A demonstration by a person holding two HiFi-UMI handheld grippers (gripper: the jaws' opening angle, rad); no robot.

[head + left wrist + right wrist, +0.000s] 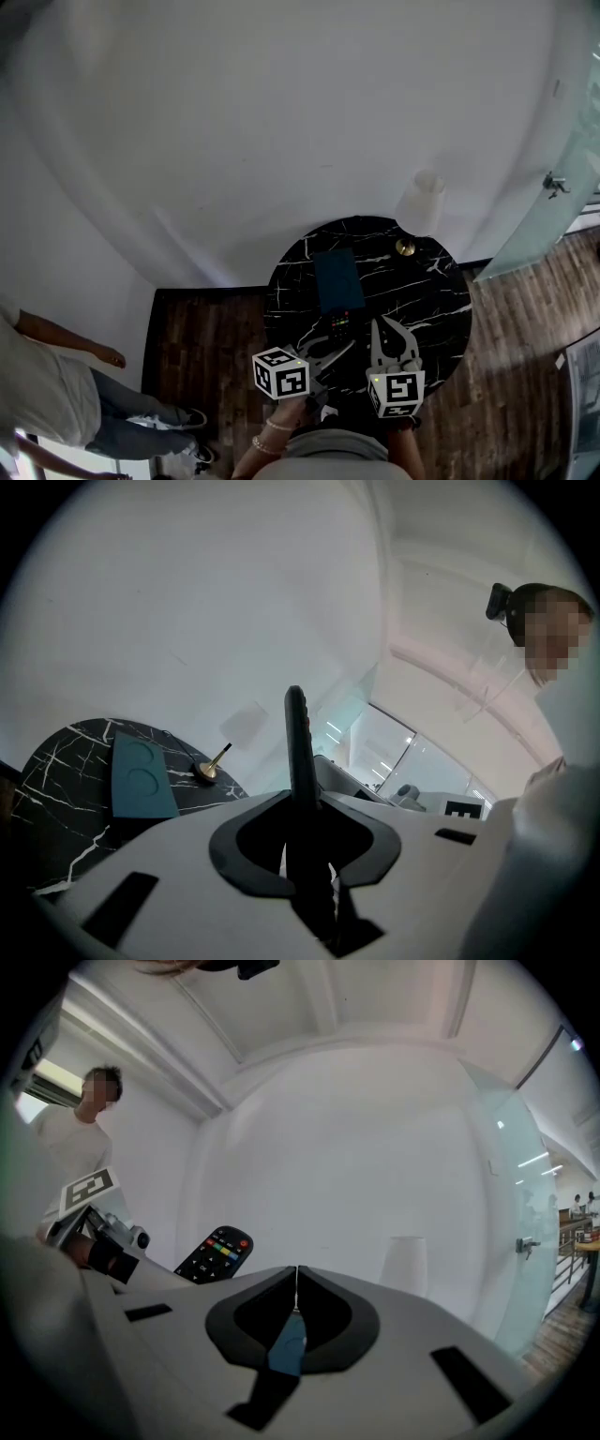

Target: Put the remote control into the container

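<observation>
The black remote control [339, 325] with coloured buttons is lifted over the near part of the round black marble table [431, 309]. My left gripper [333, 349] is shut on its lower end. In the left gripper view the remote [300, 752] stands edge-on between the jaws of the left gripper [302, 803]. The teal container [337, 279], a flat rectangular tray, lies on the table just beyond the remote; the container [141, 775] shows two round hollows. My right gripper [382, 326] hovers to the right, shut and empty. From the right gripper [296, 1279], the remote [217, 1252] shows to the left.
A lamp with a white shade [419, 202] and a gold base [405, 247] stands at the table's far right edge. A person [56, 394] stands on the wood floor at the left. A glass door [553, 187] is at the right.
</observation>
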